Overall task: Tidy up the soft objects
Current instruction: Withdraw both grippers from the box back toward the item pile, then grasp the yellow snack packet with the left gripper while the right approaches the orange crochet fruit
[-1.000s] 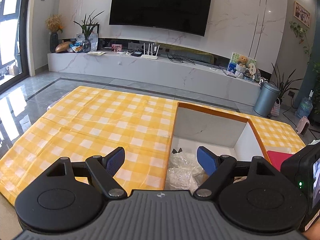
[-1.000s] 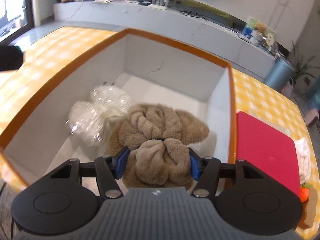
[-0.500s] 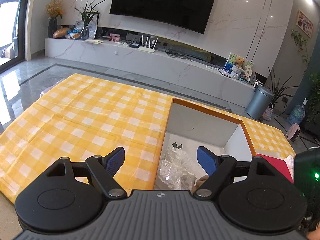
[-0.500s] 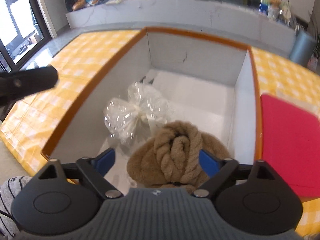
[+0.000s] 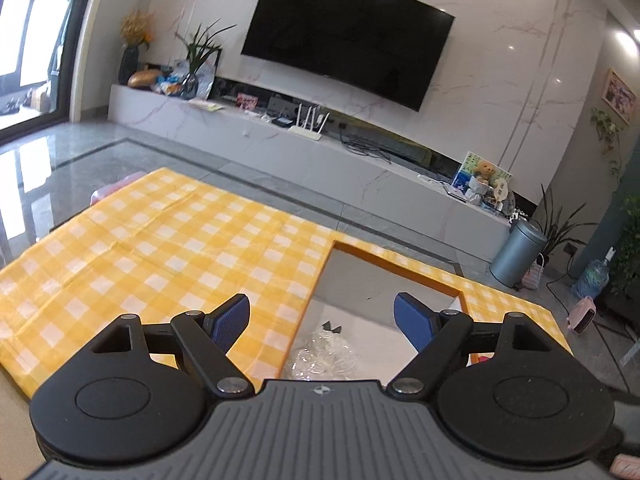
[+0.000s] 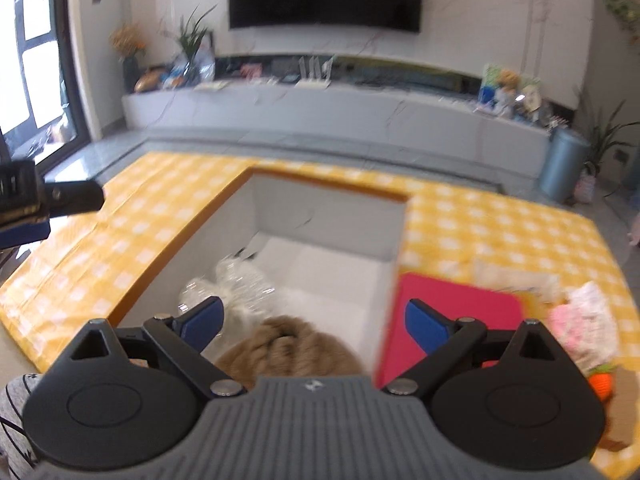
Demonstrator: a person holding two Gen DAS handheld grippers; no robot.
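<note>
A white box [image 6: 328,212] with an orange rim sits sunk in the yellow checked table. Inside lie a brown fuzzy towel [image 6: 288,346] and a clear plastic bundle [image 6: 236,288]. My right gripper [image 6: 314,322] is open and empty, raised above the towel. My left gripper [image 5: 322,316] is open and empty, above the box's left rim [image 5: 316,280]; the plastic bundle [image 5: 324,354] shows below it. A pink-white soft toy [image 6: 582,326] and an orange knitted item [image 6: 600,384] lie on the table at the right.
A red mat [image 6: 448,320] lies right of the box. The left gripper's body [image 6: 44,200] shows at the left edge of the right wrist view. A TV wall, a marble bench and a grey bin [image 5: 518,252] stand beyond the table.
My right gripper opened, let go of the brown towel in the box, and rose and tilted up. My left gripper also lifted and tilted up.
</note>
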